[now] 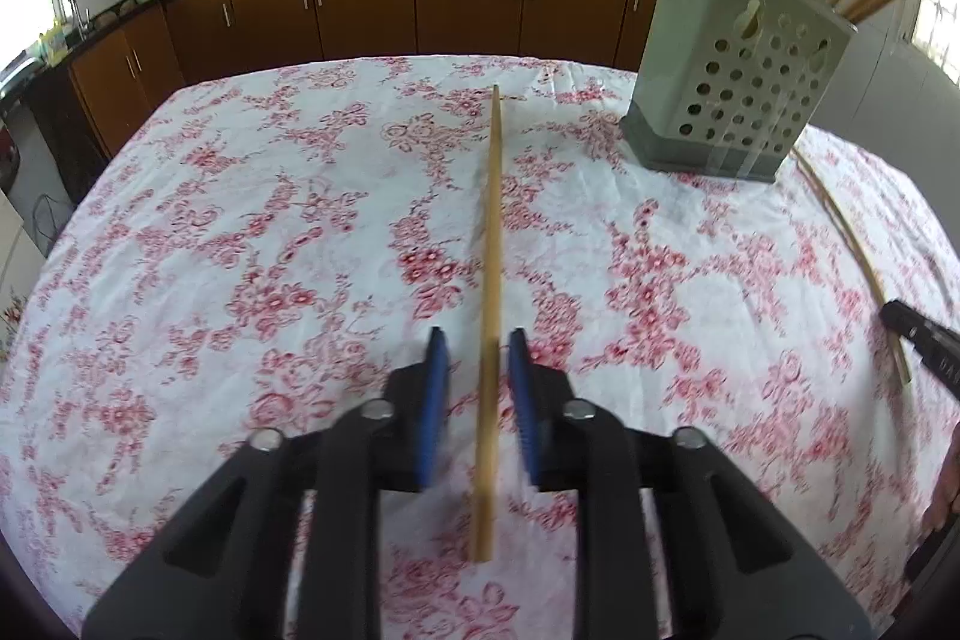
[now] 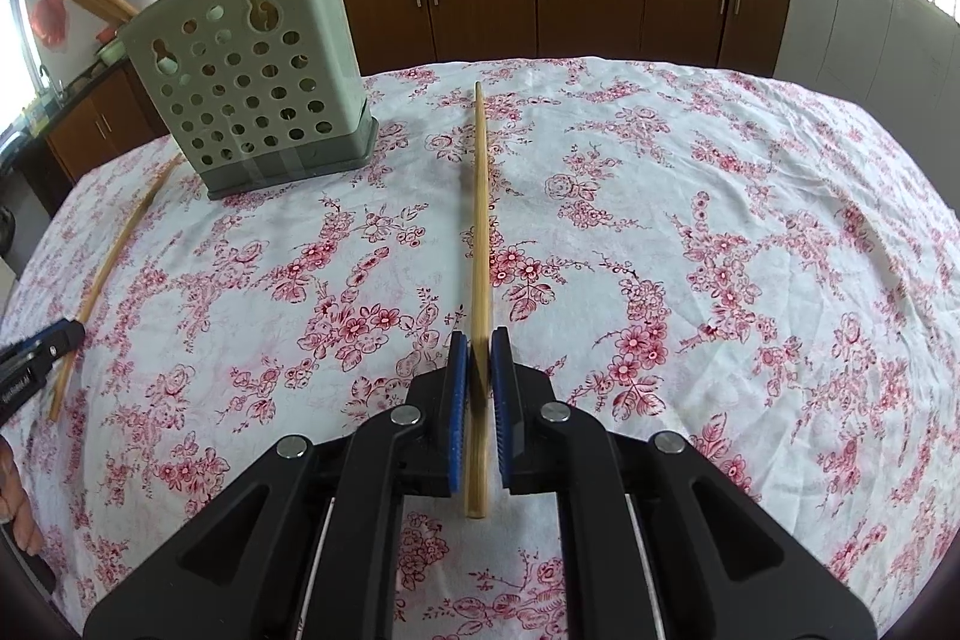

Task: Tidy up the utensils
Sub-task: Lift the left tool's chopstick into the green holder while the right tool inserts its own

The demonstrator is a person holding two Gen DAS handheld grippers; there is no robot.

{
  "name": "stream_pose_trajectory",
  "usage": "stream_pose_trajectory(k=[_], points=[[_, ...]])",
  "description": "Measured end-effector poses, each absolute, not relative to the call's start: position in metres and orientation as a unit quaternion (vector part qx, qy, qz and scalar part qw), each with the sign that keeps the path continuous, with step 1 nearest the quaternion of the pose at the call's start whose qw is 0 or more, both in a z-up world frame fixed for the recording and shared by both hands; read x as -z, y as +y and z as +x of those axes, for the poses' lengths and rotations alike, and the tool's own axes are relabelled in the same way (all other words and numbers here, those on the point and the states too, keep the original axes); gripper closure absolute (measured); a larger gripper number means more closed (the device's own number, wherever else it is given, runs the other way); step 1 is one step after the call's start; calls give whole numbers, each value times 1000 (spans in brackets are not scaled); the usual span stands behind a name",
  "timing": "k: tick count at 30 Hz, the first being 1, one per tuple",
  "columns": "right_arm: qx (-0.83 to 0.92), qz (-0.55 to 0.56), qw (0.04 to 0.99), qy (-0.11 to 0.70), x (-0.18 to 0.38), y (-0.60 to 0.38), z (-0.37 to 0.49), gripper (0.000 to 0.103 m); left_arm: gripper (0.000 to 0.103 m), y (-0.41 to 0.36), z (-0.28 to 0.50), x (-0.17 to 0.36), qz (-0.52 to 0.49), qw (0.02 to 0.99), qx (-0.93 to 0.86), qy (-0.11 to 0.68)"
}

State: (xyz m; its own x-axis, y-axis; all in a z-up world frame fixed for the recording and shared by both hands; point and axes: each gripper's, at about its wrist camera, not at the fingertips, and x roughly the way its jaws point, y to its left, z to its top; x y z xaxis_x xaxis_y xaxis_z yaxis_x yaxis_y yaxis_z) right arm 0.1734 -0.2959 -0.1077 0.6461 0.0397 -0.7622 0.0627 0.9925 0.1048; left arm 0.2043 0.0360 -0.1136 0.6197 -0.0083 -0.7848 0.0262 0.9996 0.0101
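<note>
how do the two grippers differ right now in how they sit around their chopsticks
The left gripper has its jaws wide apart, with gaps either side of its chopstick. The right gripper has its jaws nearly closed against its chopstick, though a firm clamp is not certain. The holder stands to the right of the left gripper and to the left of the right one. Both chopsticks run lengthwise between the jaws, over the flowered tablecloth.

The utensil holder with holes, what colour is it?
Pale grey-green utensil holder, darker grey base; clearest in the right wrist view.
</note>
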Motion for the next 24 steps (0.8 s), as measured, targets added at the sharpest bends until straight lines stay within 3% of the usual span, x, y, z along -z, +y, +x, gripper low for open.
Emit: stream_pose_trajectory(k=[2,6,15,24], points=[[7,57,906,420,107,-295,173,95,94,35,204,113,25,898,14,438],[5,59,922,382,83,-297,165,95,95,36,198,92,35,906,24,421],[-4,59,968,242,-20,-300,146,95,95,35,180,-20,8,955,58,292],[-9,65,978,199,-47,-302,143,95,95,26,181,-61,-5,962,88,259]])
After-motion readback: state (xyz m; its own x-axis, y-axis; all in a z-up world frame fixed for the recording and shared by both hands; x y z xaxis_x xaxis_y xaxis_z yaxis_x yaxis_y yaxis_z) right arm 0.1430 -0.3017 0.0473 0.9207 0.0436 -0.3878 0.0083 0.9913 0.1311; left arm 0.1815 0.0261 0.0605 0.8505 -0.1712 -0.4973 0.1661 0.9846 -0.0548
